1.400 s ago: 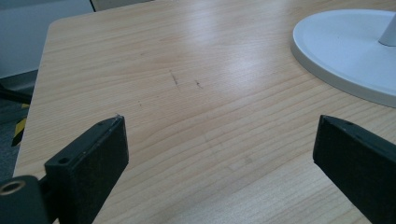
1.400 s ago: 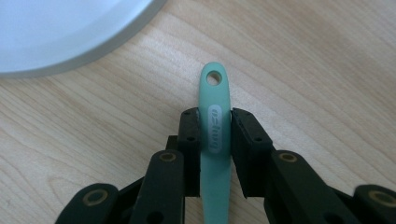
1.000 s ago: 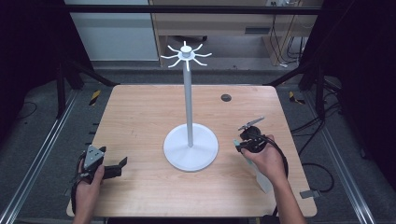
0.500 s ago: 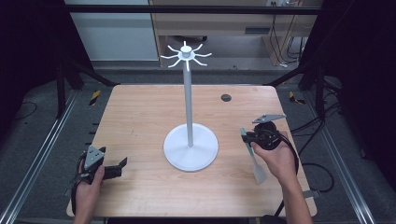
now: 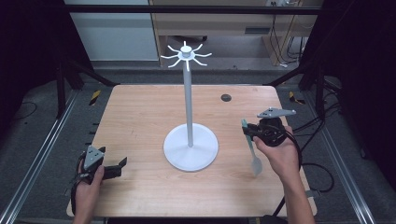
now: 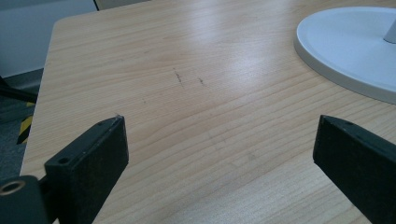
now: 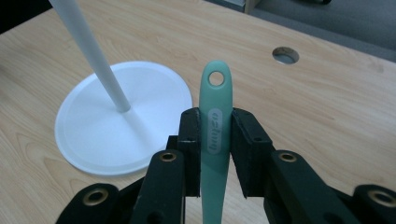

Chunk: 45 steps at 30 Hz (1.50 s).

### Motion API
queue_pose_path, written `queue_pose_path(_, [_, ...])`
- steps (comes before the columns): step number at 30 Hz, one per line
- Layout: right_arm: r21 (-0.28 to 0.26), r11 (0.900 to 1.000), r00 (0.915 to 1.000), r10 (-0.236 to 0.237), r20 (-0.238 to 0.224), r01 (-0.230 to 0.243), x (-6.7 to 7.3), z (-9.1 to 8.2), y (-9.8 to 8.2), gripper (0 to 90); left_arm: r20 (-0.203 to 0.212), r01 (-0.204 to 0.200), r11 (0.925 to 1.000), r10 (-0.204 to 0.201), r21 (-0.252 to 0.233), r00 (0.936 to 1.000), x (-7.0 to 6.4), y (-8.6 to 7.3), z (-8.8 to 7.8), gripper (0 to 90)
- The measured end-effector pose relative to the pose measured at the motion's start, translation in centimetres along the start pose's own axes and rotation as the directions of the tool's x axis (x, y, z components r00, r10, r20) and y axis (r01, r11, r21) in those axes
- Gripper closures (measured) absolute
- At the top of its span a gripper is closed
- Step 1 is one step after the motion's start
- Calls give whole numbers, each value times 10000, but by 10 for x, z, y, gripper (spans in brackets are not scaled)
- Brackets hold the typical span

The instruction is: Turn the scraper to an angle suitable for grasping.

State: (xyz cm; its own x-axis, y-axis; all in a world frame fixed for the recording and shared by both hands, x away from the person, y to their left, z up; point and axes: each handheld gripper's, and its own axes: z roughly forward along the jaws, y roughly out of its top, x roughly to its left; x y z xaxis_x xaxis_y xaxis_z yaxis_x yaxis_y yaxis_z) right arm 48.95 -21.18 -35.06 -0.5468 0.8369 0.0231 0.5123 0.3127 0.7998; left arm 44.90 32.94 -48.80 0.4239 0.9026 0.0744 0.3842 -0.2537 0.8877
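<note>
Right claw (image 7: 215, 140): clamped on the handle of a mint-green spatula (image 7: 215, 135), one black pad pressing each side; seen also from above at the right of the bench (image 5: 246, 132).
Spatula: smooth plastic, flat handle with a round hole at its top end; in the high view hanging down from the claw (image 5: 252, 151), pale blade lowest, above the right part of the bench.
Left claw (image 6: 219, 154): wide apart, nothing between the black blocky pads, low over the bench near its front left corner (image 5: 119, 164).
Bench (image 5: 140, 116): light wood, fine grain, rounded corners, small round hole (image 5: 226, 97) near the far edge.
Stand (image 5: 189, 107): white, thin upright pole on a round flat base, short hooks spreading out at the top.
</note>
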Motion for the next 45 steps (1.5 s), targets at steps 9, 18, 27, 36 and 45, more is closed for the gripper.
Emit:
queue_pose_path(9, [-892, 9959, 9998, -160, 109, 169, 8, -17, 20, 743, -13, 33, 10000, -33, -29, 10000, 0, 0, 0, 30])
queue_pose_path(18, [-1570, 9867, 9991, -413, 12, 410, 16, -23, 31, 743, -2, 65, 10000, -65, -50, 10000, 0, 0, -1, 30])
queue_pose_path(27, [-2248, 9723, 9979, -653, -6, 634, 28, -32, 47, 743, 77, 255, 9995, -254, -163, 9996, 2, -1, -3, 30])
queue_pose_path(36, [-2751, 9588, 9973, -739, 2, 711, 32, -41, 65, 743, 153, 270, 9996, -268, -117, 9995, 2, 0, 0, 30])
queue_pose_path(45, [-3084, 9482, 9966, -821, -82, 756, 37, -46, 80, 743, 202, 364, 9991, -360, -204, 9991, 2, 0, -2, 30])
